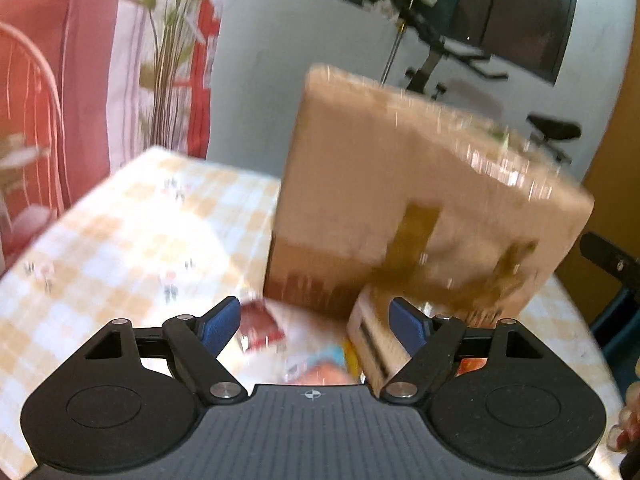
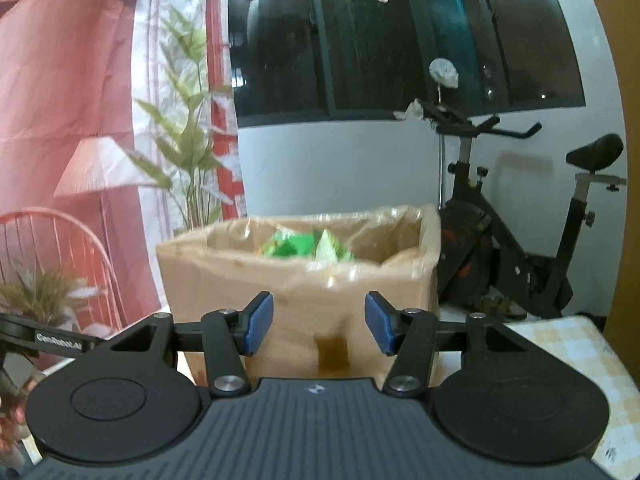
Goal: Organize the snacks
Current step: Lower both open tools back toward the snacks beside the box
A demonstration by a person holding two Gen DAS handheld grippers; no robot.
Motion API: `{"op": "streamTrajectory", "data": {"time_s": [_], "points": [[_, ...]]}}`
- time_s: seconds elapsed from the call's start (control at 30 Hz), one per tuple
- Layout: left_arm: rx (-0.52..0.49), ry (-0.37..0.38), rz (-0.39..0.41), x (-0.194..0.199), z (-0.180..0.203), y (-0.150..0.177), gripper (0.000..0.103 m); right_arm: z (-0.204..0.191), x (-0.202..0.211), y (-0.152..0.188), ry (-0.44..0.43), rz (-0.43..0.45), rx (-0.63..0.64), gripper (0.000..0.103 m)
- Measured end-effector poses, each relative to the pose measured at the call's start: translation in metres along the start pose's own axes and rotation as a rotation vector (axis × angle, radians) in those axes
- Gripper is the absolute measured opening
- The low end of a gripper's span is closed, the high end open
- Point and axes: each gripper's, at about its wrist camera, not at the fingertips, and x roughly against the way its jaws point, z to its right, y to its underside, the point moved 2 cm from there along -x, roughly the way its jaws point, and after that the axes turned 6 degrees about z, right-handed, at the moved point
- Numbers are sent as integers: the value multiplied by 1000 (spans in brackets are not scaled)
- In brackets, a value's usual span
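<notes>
- The cardboard box (image 2: 298, 280) stands on the checked tablecloth (image 1: 120, 240), top open, so snacks can drop in; green packets (image 2: 306, 246) already lie inside.
- The left gripper (image 1: 316, 324) is spread wide and holds nothing, hanging over loose snacks: a red packet (image 1: 262, 322) at 11 o'clock of its base, and a pale striped pack (image 1: 374, 344) at 1 o'clock (blurred).
- The right gripper (image 2: 319, 322) is likewise wide open and empty, facing the box at 12 o'clock, probably ready to steady it.
</notes>
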Motion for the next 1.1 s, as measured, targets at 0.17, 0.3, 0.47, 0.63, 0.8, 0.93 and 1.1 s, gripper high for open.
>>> {"op": "streamTrajectory", "data": {"time_s": [0.17,0.3,0.47,0.63,0.8,0.93,1.1], "points": [[-44,-35,-63,-21,10,24,83,2,-1,25,6,-51,-5,55],[-63,-67,-108,-31,13,36,83,8,-1,43,14,-88,-27,55],[-86,-91,-126,-30,18,47,88,13,-7,70,20,-155,-35,55],[-126,-100,-130,-27,21,52,91,19,-11,98,29,-224,-55,55],[-126,-127,-142,-16,15,55,94,22,-9,107,30,-241,-82,55],[-111,-138,-152,-13,4,56,95,23,-8,110,30,-244,-93,55],[-82,-156,-153,-11,-7,56,98,21,-6,119,29,-256,-92,55]]}}
